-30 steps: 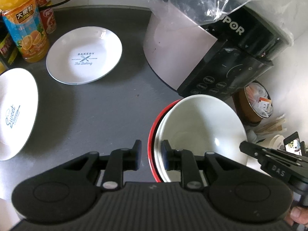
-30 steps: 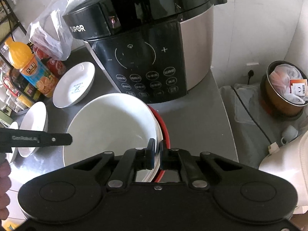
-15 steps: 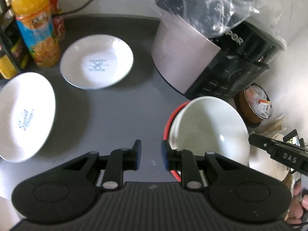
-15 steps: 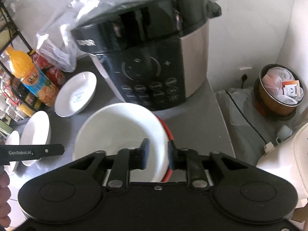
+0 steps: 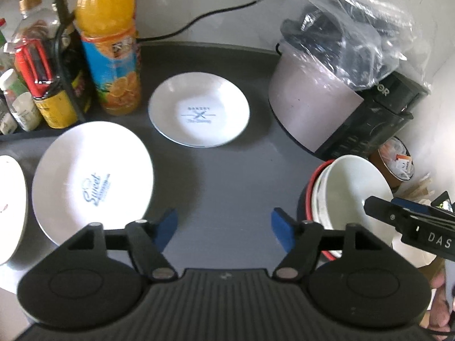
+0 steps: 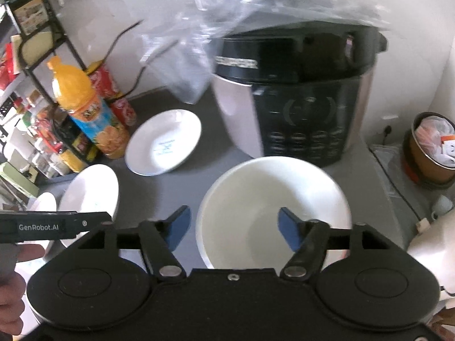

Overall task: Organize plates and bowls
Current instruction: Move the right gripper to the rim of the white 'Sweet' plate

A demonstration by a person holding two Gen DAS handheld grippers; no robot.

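Note:
A stack of white bowls (image 5: 352,193) in a red-rimmed bowl (image 5: 311,187) stands on the grey counter at the right; it also shows in the right wrist view (image 6: 273,199). A "Bakery" plate (image 5: 199,109) lies at the back, also in the right wrist view (image 6: 163,142). A "Sweet" plate (image 5: 91,179) lies at the left, with another plate's edge (image 5: 10,204) beyond it. My left gripper (image 5: 223,228) is open and empty over bare counter left of the bowls. My right gripper (image 6: 231,228) is open and empty above the stack's near left rim.
A black and pink pressure cooker (image 5: 341,105) under a plastic bag stands behind the bowls. An orange juice bottle (image 5: 109,51) and a rack of small bottles (image 5: 31,85) line the back left. A brown pot (image 6: 432,153) sits far right. A white kettle (image 6: 432,244) is near right.
Both grippers let go of the bowl stack, opened wide and pulled back and up. The left one swung left, so the plates are more in view.

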